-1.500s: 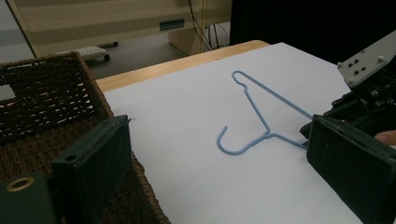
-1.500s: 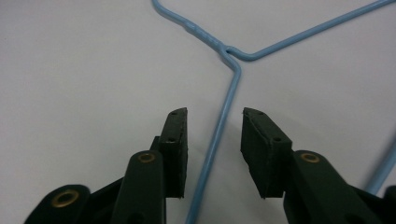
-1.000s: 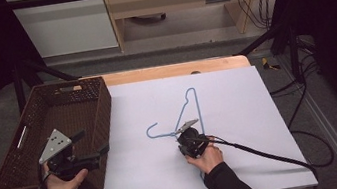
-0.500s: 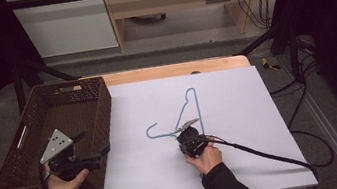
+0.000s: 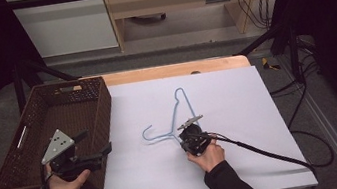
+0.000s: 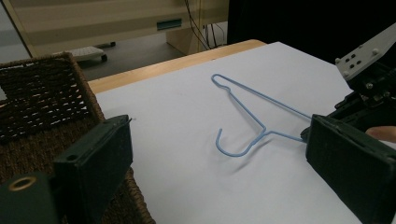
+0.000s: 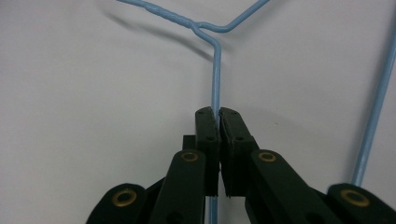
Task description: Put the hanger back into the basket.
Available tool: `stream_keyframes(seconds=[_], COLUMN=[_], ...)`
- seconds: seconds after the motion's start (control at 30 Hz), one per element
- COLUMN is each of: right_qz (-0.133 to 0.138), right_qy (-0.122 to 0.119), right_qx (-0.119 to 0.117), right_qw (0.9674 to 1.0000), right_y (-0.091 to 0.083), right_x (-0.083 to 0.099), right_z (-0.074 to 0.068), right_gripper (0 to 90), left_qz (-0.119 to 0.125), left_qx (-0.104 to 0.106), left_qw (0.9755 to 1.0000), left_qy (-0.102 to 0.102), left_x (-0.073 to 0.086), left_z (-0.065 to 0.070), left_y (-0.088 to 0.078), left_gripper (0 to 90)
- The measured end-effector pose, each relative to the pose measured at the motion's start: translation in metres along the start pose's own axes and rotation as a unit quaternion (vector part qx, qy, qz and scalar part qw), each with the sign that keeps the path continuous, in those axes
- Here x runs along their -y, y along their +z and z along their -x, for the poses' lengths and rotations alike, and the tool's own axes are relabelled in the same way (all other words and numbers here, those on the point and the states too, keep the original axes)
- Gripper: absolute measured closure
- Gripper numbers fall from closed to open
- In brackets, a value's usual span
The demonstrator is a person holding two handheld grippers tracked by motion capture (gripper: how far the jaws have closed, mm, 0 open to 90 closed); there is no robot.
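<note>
Thin pale-blue wire hanger, triangular with a twisted neck and open hook, lying flat on the smooth white table sheet just right of a dark woven wicker basket. Right gripper: matte black pads just drawn together, pinching one hanger arm; the wire below is hidden by the jaws. Left gripper: spread wide over the basket's near corner, holding nothing.

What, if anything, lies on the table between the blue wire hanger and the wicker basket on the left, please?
Nothing visible does. The right gripper is shut on the blue wire hanger, and only bare white tabletop lies between it and the wicker basket. The open left gripper sits at the basket's near corner, slightly below that path.
</note>
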State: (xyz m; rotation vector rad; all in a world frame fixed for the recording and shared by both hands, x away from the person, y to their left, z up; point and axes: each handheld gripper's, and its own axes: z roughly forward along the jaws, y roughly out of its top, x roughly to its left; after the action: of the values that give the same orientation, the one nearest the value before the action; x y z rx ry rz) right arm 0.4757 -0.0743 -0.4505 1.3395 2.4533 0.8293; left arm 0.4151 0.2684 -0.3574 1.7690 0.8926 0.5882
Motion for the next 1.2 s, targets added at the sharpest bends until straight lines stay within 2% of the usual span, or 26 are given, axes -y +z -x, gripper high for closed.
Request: stream_keyframes(seconds=[0.3,0.53,0.73,0.83,0.87,0.97,1.0,1.1,1.13,1.2], right_qz=[0.026,0.054,0.066,0.071,0.074,0.080,0.079,0.079,0.080,0.081], right_qy=[0.005,0.010,0.016,0.016,0.009,0.012,0.015,0.017,0.016,0.015], right_qx=[-0.031,-0.060,-0.077,-0.081,-0.082,-0.086,-0.087,-0.088,-0.089,-0.090], right_qw=[0.9992,0.9967,0.9947,0.9941,0.9938,0.9930,0.9930,0.9929,0.9927,0.9925], right_y=[-0.021,-0.041,-0.050,-0.055,-0.057,-0.061,-0.062,-0.063,-0.064,-0.064], right_x=[-0.006,-0.006,-0.003,-0.001,0.000,0.000,0.001,0.002,0.003,0.003], right_z=[0.008,0.022,0.031,0.034,0.036,0.038,0.039,0.040,0.041,0.041], right_gripper=[87.8,87.8,87.8,87.8,87.8,87.8,87.7,87.8,87.8,87.8], left_qz=[-0.003,-0.010,-0.022,-0.027,-0.032,-0.036,-0.038,-0.040,-0.042,-0.044], left_qx=[0.012,0.032,0.050,0.055,0.063,0.068,0.075,0.077,0.090,0.092], left_qw=[0.9999,0.9994,0.9984,0.9980,0.9974,0.9969,0.9964,0.9962,0.9950,0.9948], left_qy=[0.006,0.009,0.010,0.014,0.016,0.015,0.012,0.011,-0.001,-0.003], left_x=[0.000,0.001,0.005,0.005,0.005,0.006,0.006,0.006,0.006,0.006], left_z=[0.010,0.025,0.043,0.048,0.053,0.057,0.059,0.062,0.062,0.063], left_y=[0.004,0.015,0.033,0.040,0.046,0.053,0.061,0.068,0.076,0.080], left_gripper=[7.0,7.2,8.0,8.7,9.1,10.4,11.0,12.2,14.4,14.7])
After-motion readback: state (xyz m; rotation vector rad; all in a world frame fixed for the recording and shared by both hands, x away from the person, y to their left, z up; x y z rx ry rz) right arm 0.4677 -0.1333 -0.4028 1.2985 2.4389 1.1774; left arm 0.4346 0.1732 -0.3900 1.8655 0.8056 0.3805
